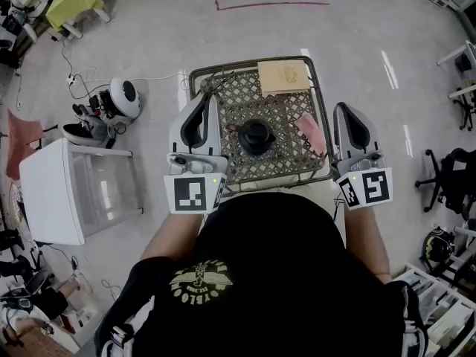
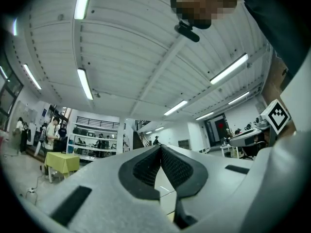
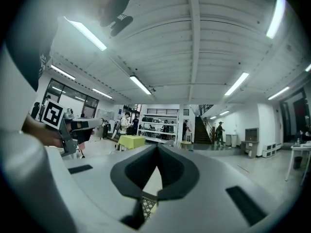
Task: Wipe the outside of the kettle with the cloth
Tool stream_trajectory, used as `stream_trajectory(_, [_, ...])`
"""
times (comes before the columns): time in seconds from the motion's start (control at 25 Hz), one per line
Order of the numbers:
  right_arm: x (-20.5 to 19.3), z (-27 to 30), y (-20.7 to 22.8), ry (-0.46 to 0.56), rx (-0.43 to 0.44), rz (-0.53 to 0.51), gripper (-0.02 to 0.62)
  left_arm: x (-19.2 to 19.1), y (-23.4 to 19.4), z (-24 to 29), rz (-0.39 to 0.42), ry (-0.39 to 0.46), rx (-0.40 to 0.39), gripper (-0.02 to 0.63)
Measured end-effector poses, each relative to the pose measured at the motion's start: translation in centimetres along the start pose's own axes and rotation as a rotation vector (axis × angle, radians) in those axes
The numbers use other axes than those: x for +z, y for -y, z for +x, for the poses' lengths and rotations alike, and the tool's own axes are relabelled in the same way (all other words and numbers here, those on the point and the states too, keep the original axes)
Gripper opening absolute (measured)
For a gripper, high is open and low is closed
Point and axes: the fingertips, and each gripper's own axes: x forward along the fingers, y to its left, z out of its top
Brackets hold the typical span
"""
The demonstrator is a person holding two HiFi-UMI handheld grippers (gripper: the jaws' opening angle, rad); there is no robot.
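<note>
Flanking the worktop (image 1: 242, 99), the left hand-held gripper (image 1: 207, 103) and the right hand-held gripper (image 1: 345, 111) hover with jaws together, holding nothing, likely a ready pose. The kettle (image 1: 256, 137) stands mid-worktop, the cloth (image 1: 311, 132) near its right, both untouched.

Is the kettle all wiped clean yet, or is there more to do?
Done: nothing I can confirm; the black kettle sits on the wicker table, and wiped or not doesn't show. In hand: nothing; left gripper and right gripper have jaws closed, empty. To do, probably: pick up the pink cloth lying beside the kettle and wipe.
</note>
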Motion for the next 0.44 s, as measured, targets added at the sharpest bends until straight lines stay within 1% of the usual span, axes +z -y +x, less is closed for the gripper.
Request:
stream_trajectory(0.12, [0.3, -0.2, -0.3, 0.008, 0.006, -0.002, 0.011, 0.4, 0.1, -0.2, 0.014, -0.004, -0.007, 0.005])
stream_trajectory(0.28, [0.7, -0.1, -0.8, 0.012, 0.033, -0.028, 0.011, 0.3, 0.5, -0.5, -0.034, -0.006, -0.042, 0.005])
stream_trajectory(0.44, [0.1, 0.1, -0.8, -0.001, 0.036, -0.038, 0.011, -1.1, 1.3, -0.5, -0.051, -0.051, -0.080, 0.005])
